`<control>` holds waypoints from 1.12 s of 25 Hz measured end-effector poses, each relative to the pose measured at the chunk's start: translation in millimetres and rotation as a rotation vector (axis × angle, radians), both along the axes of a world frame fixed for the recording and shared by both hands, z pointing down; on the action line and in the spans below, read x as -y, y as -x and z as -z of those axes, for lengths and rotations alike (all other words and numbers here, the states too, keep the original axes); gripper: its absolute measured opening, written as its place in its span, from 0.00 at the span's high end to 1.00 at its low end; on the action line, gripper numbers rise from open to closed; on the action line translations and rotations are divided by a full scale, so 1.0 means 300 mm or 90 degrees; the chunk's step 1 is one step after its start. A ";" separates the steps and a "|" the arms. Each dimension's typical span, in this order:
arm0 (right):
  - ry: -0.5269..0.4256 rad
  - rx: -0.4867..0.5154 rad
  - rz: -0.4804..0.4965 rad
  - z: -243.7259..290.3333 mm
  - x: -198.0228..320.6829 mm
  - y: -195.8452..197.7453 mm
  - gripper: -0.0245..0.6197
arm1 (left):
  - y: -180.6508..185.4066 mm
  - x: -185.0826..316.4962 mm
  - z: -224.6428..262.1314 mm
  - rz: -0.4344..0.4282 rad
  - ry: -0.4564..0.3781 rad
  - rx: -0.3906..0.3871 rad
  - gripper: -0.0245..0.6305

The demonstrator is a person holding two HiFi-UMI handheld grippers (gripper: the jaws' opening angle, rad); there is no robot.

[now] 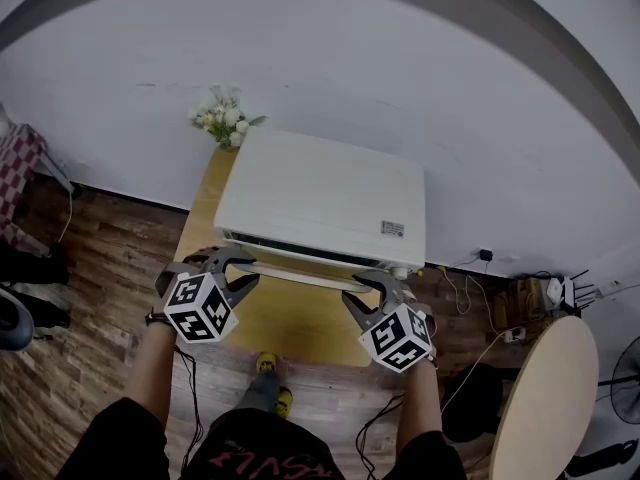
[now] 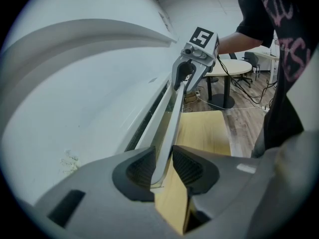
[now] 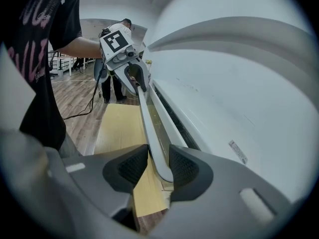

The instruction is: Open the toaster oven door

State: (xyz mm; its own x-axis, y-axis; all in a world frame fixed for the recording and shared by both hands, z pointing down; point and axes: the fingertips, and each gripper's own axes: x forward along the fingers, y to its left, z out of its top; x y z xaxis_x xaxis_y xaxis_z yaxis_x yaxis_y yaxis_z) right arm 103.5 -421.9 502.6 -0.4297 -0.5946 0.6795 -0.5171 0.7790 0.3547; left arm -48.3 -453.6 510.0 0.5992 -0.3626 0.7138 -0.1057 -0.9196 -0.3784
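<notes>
white oven sits on the wood table, and its door looks barely ajar at the top. left gripper and right gripper each pinch one end of the handle, with pads on both sides of the bar. both grips sit close to the bar's tips, so either could slide off its end if the two pulls are not matched. uneven pulling may also twist the door on its hinge. a hard tug might drag the whole oven toward the table's near edge.
</notes>
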 end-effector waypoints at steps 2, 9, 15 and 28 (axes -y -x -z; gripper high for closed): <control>0.000 0.002 0.004 -0.005 -0.015 0.001 0.74 | 0.002 -0.013 -0.005 0.007 0.000 -0.006 0.79; -0.013 0.005 0.005 -0.022 -0.063 0.014 0.74 | 0.013 -0.060 -0.024 0.016 -0.013 -0.004 0.78; -0.029 0.008 0.005 -0.027 -0.086 0.022 0.74 | 0.021 -0.082 -0.033 0.023 -0.035 0.004 0.78; -0.058 -0.002 0.019 -0.066 -0.165 0.042 0.75 | 0.037 -0.158 -0.077 0.032 -0.055 0.018 0.79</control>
